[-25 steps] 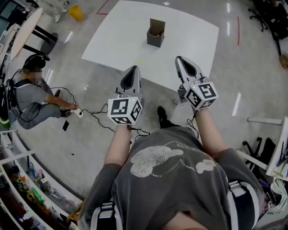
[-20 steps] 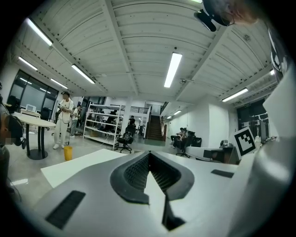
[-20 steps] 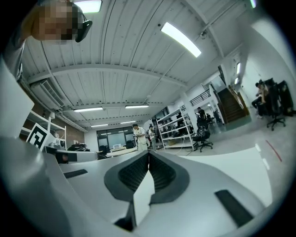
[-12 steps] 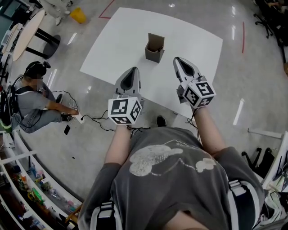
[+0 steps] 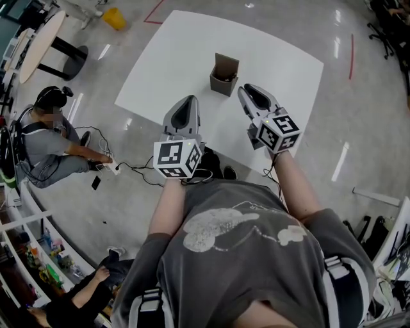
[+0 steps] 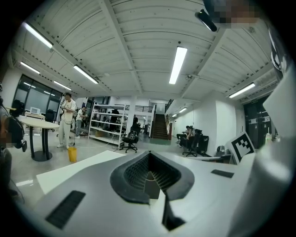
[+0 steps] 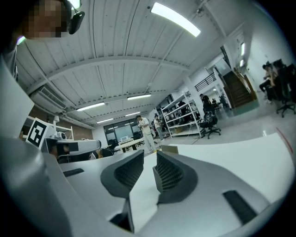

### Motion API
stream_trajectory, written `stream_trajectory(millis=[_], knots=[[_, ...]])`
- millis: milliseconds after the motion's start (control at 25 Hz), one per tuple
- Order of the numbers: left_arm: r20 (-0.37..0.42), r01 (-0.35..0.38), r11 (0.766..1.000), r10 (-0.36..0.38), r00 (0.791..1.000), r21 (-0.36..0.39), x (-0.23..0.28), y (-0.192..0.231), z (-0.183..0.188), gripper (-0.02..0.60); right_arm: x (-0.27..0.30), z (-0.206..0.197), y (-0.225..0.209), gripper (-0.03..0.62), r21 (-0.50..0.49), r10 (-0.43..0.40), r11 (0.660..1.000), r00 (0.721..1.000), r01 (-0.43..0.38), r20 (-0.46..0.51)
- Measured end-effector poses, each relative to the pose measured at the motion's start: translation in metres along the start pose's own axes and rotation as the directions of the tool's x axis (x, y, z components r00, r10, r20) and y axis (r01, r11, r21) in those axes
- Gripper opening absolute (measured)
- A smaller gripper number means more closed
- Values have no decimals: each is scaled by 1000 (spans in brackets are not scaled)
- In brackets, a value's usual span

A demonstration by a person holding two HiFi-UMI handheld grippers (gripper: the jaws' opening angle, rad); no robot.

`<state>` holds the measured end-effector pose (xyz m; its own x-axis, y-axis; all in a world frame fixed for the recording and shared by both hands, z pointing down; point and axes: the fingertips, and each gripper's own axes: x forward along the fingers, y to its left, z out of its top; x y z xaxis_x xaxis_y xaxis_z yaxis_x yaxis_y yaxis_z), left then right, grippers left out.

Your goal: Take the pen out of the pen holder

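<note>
A grey pen holder (image 5: 223, 77) with a brown raised back stands near the middle of the white table (image 5: 173, 51). Its inside looks dark, and I cannot make out the pen. My right gripper (image 5: 246, 90) hovers just right of and nearer than the holder. Its jaws are opening, with a narrow gap and nothing between them (image 7: 149, 155). In the right gripper view the holder (image 7: 169, 149) peeks out past the right jaw. My left gripper (image 5: 186, 101) is over the table's near edge, left of the holder, pointing level. Its tips meet with nothing held (image 6: 150, 155).
A person (image 5: 45, 138) sits on the floor at the left, with cables (image 5: 128, 166) running towards the table. A round table (image 5: 38, 38) and a yellow bin (image 5: 115, 18) stand at the far left. Shelving (image 5: 32, 256) lines the lower left, with another person (image 5: 90, 298) beside it.
Both grippers have moved forward over the table towards the pen holder. The right gripper's jaws have parted. A second person has come into view at the lower left.
</note>
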<state>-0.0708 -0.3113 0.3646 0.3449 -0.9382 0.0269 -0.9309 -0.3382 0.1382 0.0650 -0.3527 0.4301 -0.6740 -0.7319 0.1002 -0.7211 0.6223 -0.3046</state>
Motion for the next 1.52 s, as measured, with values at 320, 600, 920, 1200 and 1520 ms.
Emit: stream_trajectory(millis=[320, 600, 920, 1200, 1520], knots=[[-22, 18, 1000, -18, 1000, -2, 28, 22, -9, 8, 30, -17, -13, 144, 15, -29, 999, 998, 30, -58], [-63, 60, 998, -62, 996, -20, 60, 36, -23, 8, 59, -36, -33, 149, 30, -79, 996, 991, 83, -108], [-107, 80, 996, -82, 991, -28, 86, 58, -37, 8, 76, -50, -41, 149, 18, -116, 993, 986, 119, -124], [-131, 85, 996, -89, 987, -35, 93, 67, -46, 8, 80, -46, -47, 57, -30, -174, 985, 981, 173, -87], [-109, 66, 998, -67, 992, -13, 79, 66, -36, 8, 72, -13, -36, 55, -37, -148, 988, 989, 148, 5]])
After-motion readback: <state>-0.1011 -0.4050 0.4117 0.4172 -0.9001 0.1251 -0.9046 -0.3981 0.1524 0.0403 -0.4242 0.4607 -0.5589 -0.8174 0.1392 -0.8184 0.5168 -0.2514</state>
